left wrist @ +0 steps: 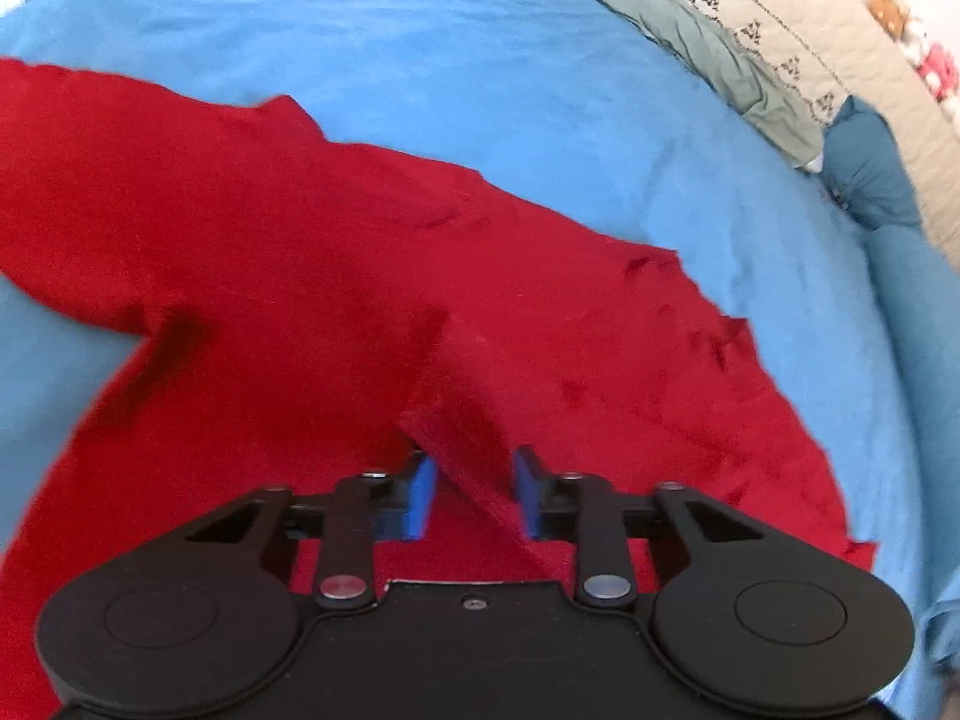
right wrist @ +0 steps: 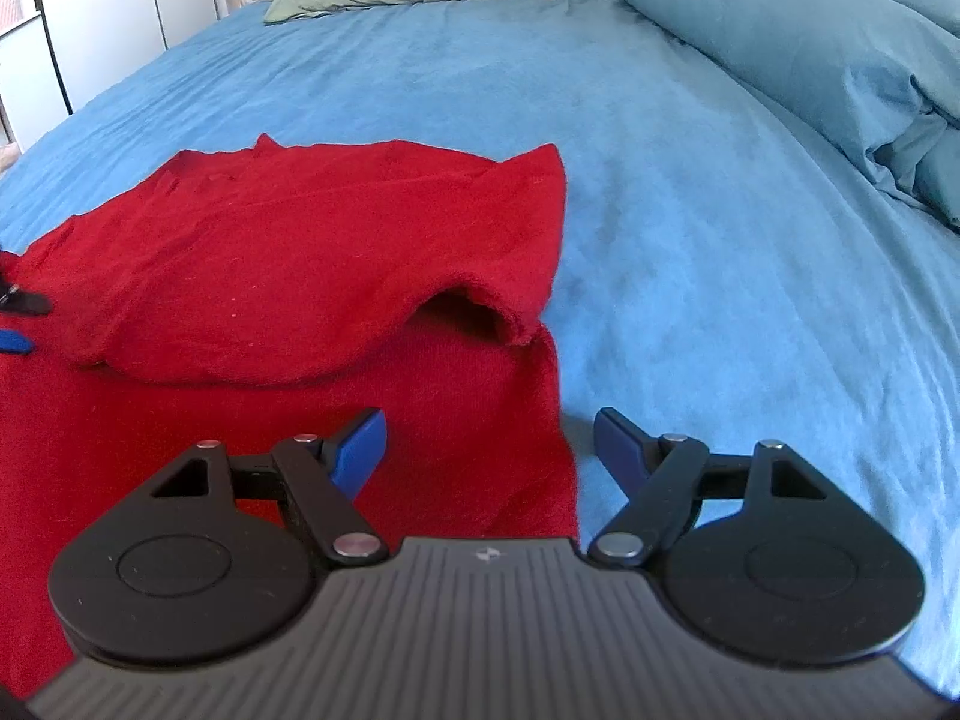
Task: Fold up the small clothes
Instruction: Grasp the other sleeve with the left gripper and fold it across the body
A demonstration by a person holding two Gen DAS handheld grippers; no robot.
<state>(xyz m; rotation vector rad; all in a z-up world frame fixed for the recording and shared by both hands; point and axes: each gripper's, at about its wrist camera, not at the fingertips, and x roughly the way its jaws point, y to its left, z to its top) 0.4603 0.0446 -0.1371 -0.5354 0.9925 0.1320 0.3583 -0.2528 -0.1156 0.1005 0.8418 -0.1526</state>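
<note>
While lying on the bedspread [right wrist: 690, 210], red garment [right wrist: 300, 252] | left tool [left wrist: 474, 495] apart astride fold | right tool [right wrist: 489, 450] apart

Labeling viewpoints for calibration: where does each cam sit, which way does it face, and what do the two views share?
Left wrist: on the left gripper, low over the red garment, a raised fold between its fingers; green cloth beyond.
Right wrist: on the right gripper, open over the garment's right edge, facing the pillows; left fingertips at frame left.
Shared: garment, blue bedspread, green cloth.
</note>
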